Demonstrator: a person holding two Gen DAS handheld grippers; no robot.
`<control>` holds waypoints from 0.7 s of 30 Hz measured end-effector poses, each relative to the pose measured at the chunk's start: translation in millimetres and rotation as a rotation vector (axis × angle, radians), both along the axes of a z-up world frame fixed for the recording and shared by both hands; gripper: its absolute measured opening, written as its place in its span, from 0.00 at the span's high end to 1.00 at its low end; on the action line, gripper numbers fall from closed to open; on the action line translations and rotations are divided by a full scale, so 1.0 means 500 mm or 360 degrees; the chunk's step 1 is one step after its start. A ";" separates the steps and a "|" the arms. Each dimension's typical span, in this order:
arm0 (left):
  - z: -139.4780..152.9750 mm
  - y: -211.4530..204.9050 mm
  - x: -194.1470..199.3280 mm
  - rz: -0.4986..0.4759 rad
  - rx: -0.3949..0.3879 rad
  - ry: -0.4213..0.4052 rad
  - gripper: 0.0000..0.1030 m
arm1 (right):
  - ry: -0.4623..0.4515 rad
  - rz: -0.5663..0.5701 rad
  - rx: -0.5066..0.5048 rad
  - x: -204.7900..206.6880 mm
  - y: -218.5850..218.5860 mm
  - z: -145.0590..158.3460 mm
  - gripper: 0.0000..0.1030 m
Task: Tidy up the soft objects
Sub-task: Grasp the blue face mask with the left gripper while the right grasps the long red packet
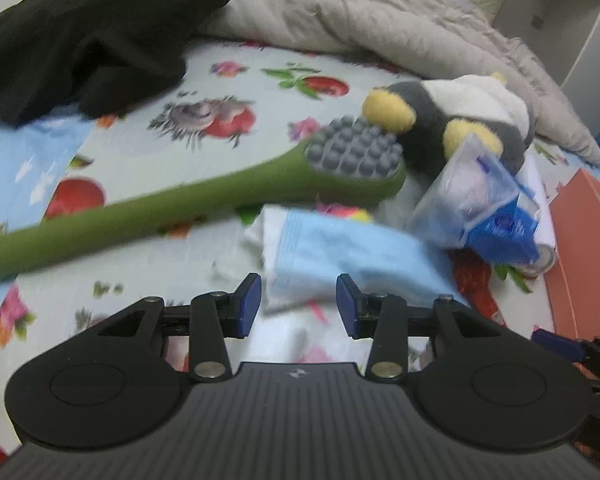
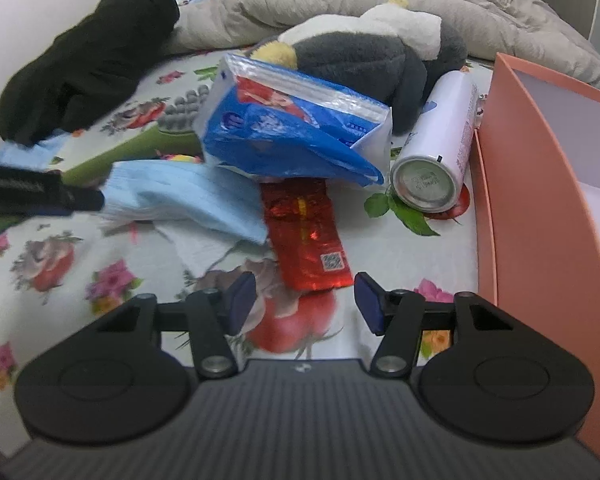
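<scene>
A light blue cloth lies crumpled on the flowered sheet. My left gripper is open just in front of its near edge, nothing between the blue pads. A grey, white and yellow plush penguin lies behind a blue tissue pack. My right gripper is open over the near end of a red foil packet, pads not touching it. A black garment is heaped at the far left.
A green massage hammer with grey knobs lies across the sheet. A white spray can lies beside an orange box at the right. A grey quilt is bunched behind.
</scene>
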State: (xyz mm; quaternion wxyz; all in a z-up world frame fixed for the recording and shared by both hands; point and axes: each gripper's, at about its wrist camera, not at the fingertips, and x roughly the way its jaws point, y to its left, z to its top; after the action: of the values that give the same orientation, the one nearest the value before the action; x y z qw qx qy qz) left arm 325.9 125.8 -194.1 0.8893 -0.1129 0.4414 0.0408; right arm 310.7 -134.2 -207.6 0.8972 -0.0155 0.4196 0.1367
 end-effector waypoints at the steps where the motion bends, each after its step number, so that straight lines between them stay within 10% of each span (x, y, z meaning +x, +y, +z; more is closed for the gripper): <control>1: 0.004 -0.003 0.008 -0.0042 -0.0005 -0.0020 0.54 | -0.0001 -0.0001 -0.0012 0.007 0.002 -0.005 0.44; 8: 0.025 -0.092 0.064 -0.0619 0.0155 -0.0029 0.45 | -0.0016 0.0033 -0.0098 0.042 0.018 -0.033 0.49; 13: -0.005 -0.162 0.087 -0.0898 0.0493 0.0054 0.45 | 0.0030 0.0077 -0.0162 0.050 0.026 -0.053 0.54; 21: -0.051 -0.192 0.090 -0.1076 0.0800 0.0099 0.58 | 0.0056 0.0131 -0.0141 0.048 0.029 -0.048 0.91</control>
State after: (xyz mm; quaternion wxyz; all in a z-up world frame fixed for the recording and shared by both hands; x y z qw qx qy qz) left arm 370.8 29.8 -219.8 0.8386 0.2600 0.4566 -0.1435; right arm 334.5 -119.9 -231.3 0.8818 -0.0702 0.4398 0.1551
